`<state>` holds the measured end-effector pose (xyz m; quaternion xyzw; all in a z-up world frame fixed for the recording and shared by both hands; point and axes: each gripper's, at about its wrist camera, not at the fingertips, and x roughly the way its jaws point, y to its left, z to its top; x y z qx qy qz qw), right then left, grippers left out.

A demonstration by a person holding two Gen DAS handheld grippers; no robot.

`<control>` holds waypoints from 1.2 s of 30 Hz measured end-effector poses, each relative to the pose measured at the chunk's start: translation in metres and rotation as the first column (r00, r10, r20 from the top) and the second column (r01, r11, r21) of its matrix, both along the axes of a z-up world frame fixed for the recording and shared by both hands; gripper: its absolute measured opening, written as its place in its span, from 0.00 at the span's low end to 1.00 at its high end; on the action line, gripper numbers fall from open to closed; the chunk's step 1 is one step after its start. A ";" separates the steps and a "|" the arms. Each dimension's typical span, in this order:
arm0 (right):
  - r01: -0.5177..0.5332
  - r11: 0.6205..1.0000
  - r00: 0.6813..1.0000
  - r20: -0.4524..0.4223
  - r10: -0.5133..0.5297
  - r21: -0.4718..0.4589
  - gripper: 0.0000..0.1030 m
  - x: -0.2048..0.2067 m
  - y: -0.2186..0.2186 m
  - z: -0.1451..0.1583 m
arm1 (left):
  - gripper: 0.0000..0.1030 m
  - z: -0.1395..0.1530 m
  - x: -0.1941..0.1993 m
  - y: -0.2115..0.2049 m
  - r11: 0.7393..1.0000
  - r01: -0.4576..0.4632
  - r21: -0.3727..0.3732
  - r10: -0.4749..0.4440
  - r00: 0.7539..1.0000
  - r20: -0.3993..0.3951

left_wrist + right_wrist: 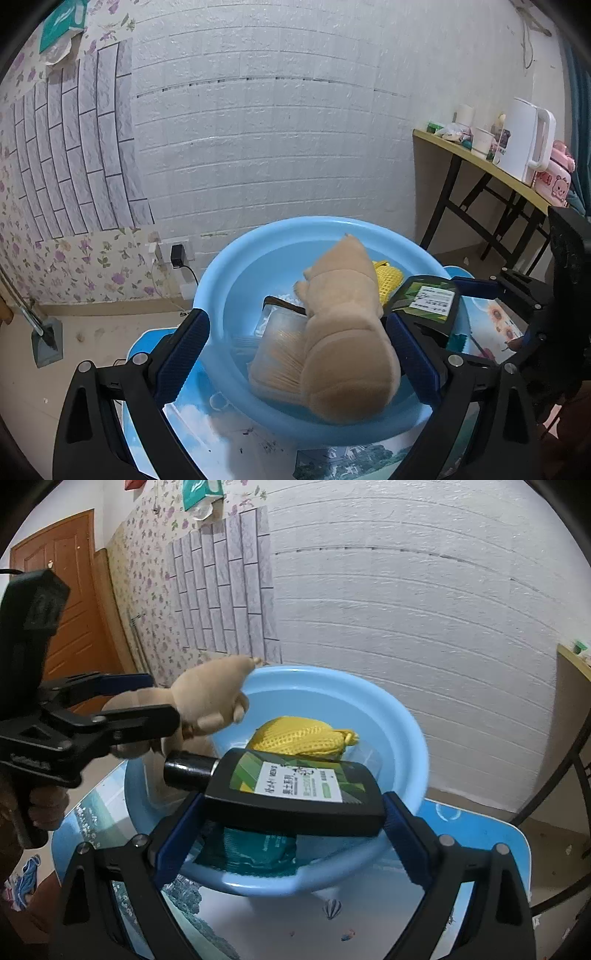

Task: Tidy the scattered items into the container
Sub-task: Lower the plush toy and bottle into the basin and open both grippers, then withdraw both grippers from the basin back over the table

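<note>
Left wrist cam only: clear box of wooden sticks [280, 354] under the tan plush toy [343, 332] in the blue basin [221, 280], w/ kettle [524, 140] on a side table. Right wrist cam only: teal packet [255, 849] under the bottle, door [66, 602].

Left gripper [295, 354]: jaws wide apart around the plush, left pad clear of it, right pad close beside it.

Right gripper [291, 838]: clamped on black bottle [295, 786] over basin, beside yellow mesh bag [303, 738].
</note>
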<state>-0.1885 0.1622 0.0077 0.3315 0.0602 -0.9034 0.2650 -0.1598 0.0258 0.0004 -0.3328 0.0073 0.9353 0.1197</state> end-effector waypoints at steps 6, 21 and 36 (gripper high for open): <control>0.036 0.999 0.999 0.020 -0.036 -0.013 0.93 0.005 0.004 0.003 | 0.94 0.002 0.008 0.000 0.999 -0.029 -0.017 0.029 1.000 0.011; 0.169 0.982 0.982 0.095 -0.161 -0.088 0.96 0.033 0.016 0.013 | 1.00 0.015 0.052 -0.003 0.991 -0.128 -0.036 0.130 0.991 0.034; 0.317 0.948 0.946 -0.080 -0.314 0.032 0.96 0.102 0.006 0.050 | 1.00 0.025 0.106 0.005 0.979 -0.187 -0.077 0.189 0.982 0.011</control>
